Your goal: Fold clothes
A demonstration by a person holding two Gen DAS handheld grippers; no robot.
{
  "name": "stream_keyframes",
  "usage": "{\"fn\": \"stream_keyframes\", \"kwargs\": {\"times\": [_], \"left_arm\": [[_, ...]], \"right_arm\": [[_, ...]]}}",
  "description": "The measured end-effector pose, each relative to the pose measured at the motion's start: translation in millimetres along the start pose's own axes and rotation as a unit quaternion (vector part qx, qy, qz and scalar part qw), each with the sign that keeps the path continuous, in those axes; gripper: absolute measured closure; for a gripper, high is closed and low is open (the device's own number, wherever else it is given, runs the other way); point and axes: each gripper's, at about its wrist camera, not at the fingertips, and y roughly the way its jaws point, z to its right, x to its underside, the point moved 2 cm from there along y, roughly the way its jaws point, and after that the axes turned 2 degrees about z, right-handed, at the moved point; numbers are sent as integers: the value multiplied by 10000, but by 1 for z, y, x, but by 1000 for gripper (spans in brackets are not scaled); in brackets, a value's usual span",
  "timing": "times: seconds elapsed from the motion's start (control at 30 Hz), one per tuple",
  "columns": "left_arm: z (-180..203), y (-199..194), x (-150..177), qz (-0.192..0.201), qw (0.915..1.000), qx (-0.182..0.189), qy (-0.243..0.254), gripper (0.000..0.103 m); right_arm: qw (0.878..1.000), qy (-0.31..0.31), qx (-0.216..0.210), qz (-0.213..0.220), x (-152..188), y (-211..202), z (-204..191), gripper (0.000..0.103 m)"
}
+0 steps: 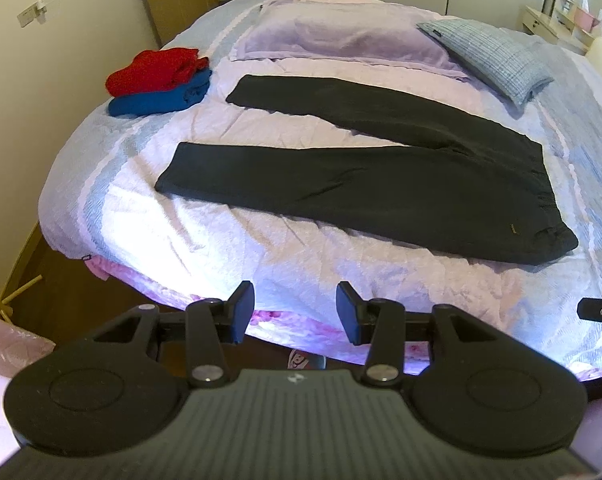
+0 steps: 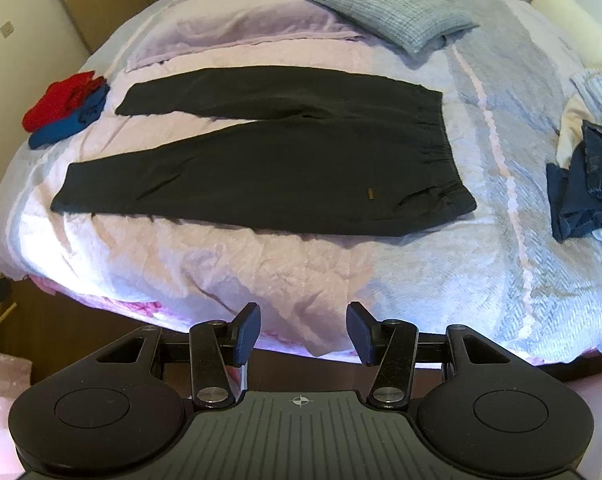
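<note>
Black trousers lie spread flat on the bed, legs apart pointing left, waistband at the right; they also show in the right wrist view. My left gripper is open and empty, held off the bed's near edge, well short of the trousers. My right gripper is open and empty, also at the near edge, below the waistband end. A folded red garment lies on a folded blue one at the far left of the bed.
The bed has a wrinkled lilac-and-grey cover. A lilac pillow and a grey checked pillow lie at the back. A heap of dark blue clothes sits at the right. A wall and door stand at the left.
</note>
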Motion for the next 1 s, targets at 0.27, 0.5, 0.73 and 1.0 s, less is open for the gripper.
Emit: {"fn": "stream_keyframes", "kwargs": {"times": [0.27,0.5,0.73,1.0], "left_arm": [[15,30,-24,-141,9996,153,174,62],[30,71,-79,-55,9984,430,365,62],[29,119,-157,114,9959,675,597,62],[30,179,-230,101,9871,1070,1188,62]], "right_arm": [[9994,290,167,-133,-17,14,18,52],[9950,883,466,94,-56,27,33,52],[9798,1667,839,712,-122,32,58,52],[9586,2480,1116,847,-159,51,67,52]]}}
